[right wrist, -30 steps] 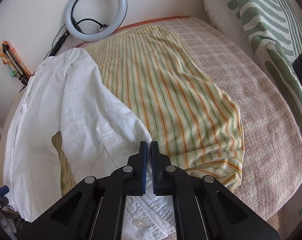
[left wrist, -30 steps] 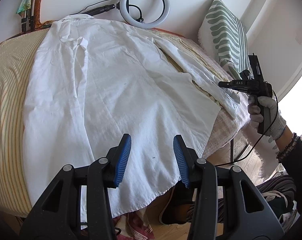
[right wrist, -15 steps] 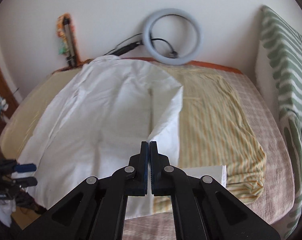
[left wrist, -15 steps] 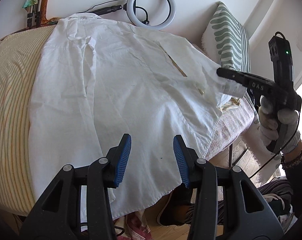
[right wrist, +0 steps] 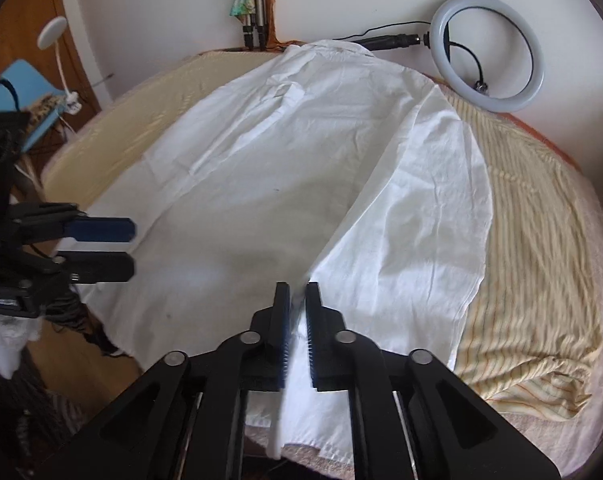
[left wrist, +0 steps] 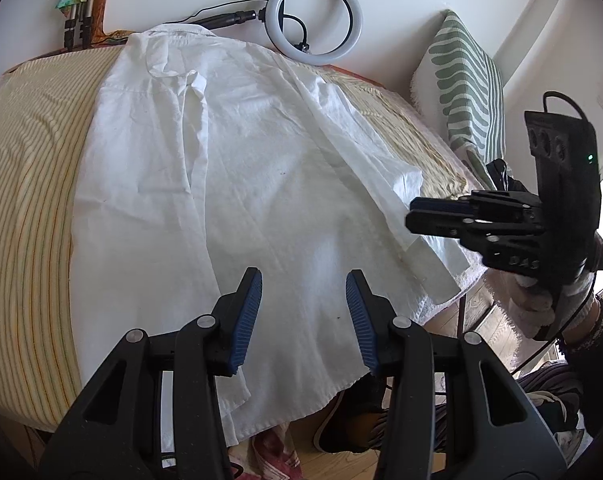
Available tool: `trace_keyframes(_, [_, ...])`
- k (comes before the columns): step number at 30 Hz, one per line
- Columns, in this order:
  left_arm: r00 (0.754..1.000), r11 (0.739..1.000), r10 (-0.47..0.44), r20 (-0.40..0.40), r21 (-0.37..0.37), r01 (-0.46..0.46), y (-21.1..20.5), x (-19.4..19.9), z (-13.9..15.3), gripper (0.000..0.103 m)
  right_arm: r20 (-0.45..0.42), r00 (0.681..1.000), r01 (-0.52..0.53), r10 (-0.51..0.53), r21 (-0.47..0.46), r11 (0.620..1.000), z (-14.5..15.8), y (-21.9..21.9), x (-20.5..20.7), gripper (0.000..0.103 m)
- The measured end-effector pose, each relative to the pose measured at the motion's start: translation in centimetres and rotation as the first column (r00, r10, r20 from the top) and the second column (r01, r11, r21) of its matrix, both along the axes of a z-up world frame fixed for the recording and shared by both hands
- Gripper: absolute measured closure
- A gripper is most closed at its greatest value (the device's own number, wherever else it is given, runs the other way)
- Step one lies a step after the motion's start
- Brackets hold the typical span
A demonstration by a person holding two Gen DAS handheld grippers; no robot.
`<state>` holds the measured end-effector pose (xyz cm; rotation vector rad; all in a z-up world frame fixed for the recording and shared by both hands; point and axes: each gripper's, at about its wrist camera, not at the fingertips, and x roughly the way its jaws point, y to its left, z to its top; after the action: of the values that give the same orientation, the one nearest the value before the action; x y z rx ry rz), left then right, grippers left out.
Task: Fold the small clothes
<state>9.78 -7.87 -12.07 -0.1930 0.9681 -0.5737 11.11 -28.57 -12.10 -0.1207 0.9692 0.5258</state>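
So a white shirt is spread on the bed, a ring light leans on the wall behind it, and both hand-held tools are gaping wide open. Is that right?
Not quite. Only the left tool is wide open, above the white shirt. The right tool is nearly shut on a fold of the shirt, as the right wrist view shows. The bed and the ring light against the wall are as you say.

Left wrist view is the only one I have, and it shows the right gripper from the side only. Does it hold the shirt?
Observer: It seems so. In the right wrist view, the right gripper has its fingers nearly together, with a fold of the white shirt between them.
Operator: And what stands far on my left side, outside my picture?
Observer: A light blue thing, perhaps a chair, stands beside the bed, apart from the shirt.
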Motion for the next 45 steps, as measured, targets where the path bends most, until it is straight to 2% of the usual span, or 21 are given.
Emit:
trace_keyframes(2, [1.0, 1.0, -0.003, -0.007, -0.014, 0.003, -0.3, 0.1, 0.0, 0.058, 0.021, 0.999, 0.039, -0.041, 0.09, 0.995, 1.8, -1.9, -0.2, 0.076])
trace_keyframes(4, [1.0, 1.0, -0.011, -0.008, -0.028, 0.011, -0.9, 0.1, 0.1, 0.058, 0.015, 0.992, 0.124, -0.128, 0.169, 0.978, 3.0, -4.6, 0.2, 0.076])
trace_keyframes(5, [1.0, 0.999, -0.017, -0.01, -0.035, 0.017, -1.5, 0.1, 0.3, 0.058, 0.009, 0.984, 0.173, -0.177, 0.18, 0.968, 3.2, -5.9, 0.5, 0.076])
trace_keyframes(7, [0.999, 0.998, -0.036, -0.018, -0.056, 0.035, -2.5, 0.0, 0.5, 0.058, -0.012, 0.963, 0.267, -0.269, 0.167, 0.949, 2.8, -8.1, 1.2, 0.076])
trace_keyframes(10, [0.997, 0.993, -0.068, -0.04, -0.101, 0.064, -4.3, 0.1, 0.9, 0.058, -0.089, 0.937, 0.35, -0.339, 0.198, 0.915, 1.3, -10.3, 2.7, 0.075])
trace_keyframes(13, [0.995, 0.989, -0.092, -0.035, -0.122, 0.087, -6.6, 0.3, 1.7, 0.058, -0.133, 0.92, 0.389, -0.369, 0.199, 0.899, 0.0, -11.2, 4.6, 0.075])
trace_keyframes(15, [0.994, 0.988, -0.107, -0.024, -0.114, 0.104, -8.4, 1.0, 2.0, 0.052, -0.142, 0.913, 0.404, -0.383, 0.182, 0.896, -0.6, -11.1, 5.8, 0.075])
trace_keyframes(17, [0.994, 0.99, -0.104, -0.017, -0.101, 0.102, -9.9, 1.9, 1.9, 0.052, -0.148, 0.908, 0.413, -0.391, 0.167, 0.895, -1.2, -10.9, 7.0, 0.075])
trace_keyframes(20, [0.996, 0.996, -0.082, 0.033, -0.016, 0.083, -11.6, 2.7, 1.5, 0.052, -0.128, 0.91, 0.409, -0.395, 0.107, 0.906, -1.9, -10.7, 8.2, 0.076])
trace_keyframes(22, [0.994, 0.99, -0.062, 0.09, 0.133, 0.05, -12.4, 2.9, 0.4, 0.052, -0.105, 0.912, 0.403, -0.396, 0.057, 0.914, -2.2, -10.3, 8.4, 0.077])
trace_keyframes(24, [0.993, 0.966, -0.049, 0.111, 0.256, 0.019, -12.2, 2.9, -1.4, 0.052, -0.105, 0.908, 0.41, -0.405, 0.024, 0.912, -2.7, -10.5, 8.7, 0.078])
trace_keyframes(26, [0.995, 0.959, -0.017, 0.094, 0.284, -0.011, -11.0, 2.8, -2.8, 0.052, -0.119, 0.899, 0.424, -0.421, 0.001, 0.906, -3.4, -10.9, 9.0, 0.084])
trace_keyframes(27, [0.996, 0.96, 0.002, 0.087, 0.278, -0.026, -10.3, 2.8, -3.3, 0.052, -0.111, 0.899, 0.427, -0.425, 0.002, 0.904, -3.4, -11.0, 9.0, 0.089])
trace_keyframes(29, [0.994, 0.962, 0.02, 0.104, 0.267, -0.047, -9.5, 2.3, -3.2, 0.052, -0.121, 0.897, 0.431, -0.426, 0.023, 0.902, -3.3, -11.5, 9.0, 0.089])
trace_keyframes(32, [0.993, 0.975, 0.022, 0.113, 0.217, -0.046, -8.8, 1.3, -2.1, 0.052, -0.136, 0.894, 0.439, -0.426, 0.081, 0.895, -2.6, -12.3, 8.5, 0.088])
trace_keyframes(34, [0.991, 0.986, 0.018, 0.133, 0.164, -0.039, -9.0, 0.4, -0.8, 0.052, -0.134, 0.901, 0.429, -0.412, 0.144, 0.892, -1.5, -12.9, 7.9, 0.084])
trace_keyframes(37, [0.988, 0.993, -0.042, 0.152, 0.112, 0.025, -10.9, -0.8, 1.1, 0.052, -0.094, 0.899, 0.438, -0.427, 0.19, 0.879, 0.5, -14.2, 6.7, 0.083])
trace_keyframes(41, [0.981, 0.986, -0.132, 0.139, 0.118, 0.116, -15.4, -1.2, 2.0, 0.052, -0.051, 0.891, 0.449, -0.451, 0.247, 0.859, 2.8, -16.1, 5.2, 0.082])
trace_keyframes(45, [0.987, 0.984, -0.157, 0.032, 0.087, 0.154, -19.3, 0.3, 0.5, 0.052, -0.011, 0.872, 0.472, -0.49, 0.285, 0.834, 4.4, -18.0, 4.2, 0.077])
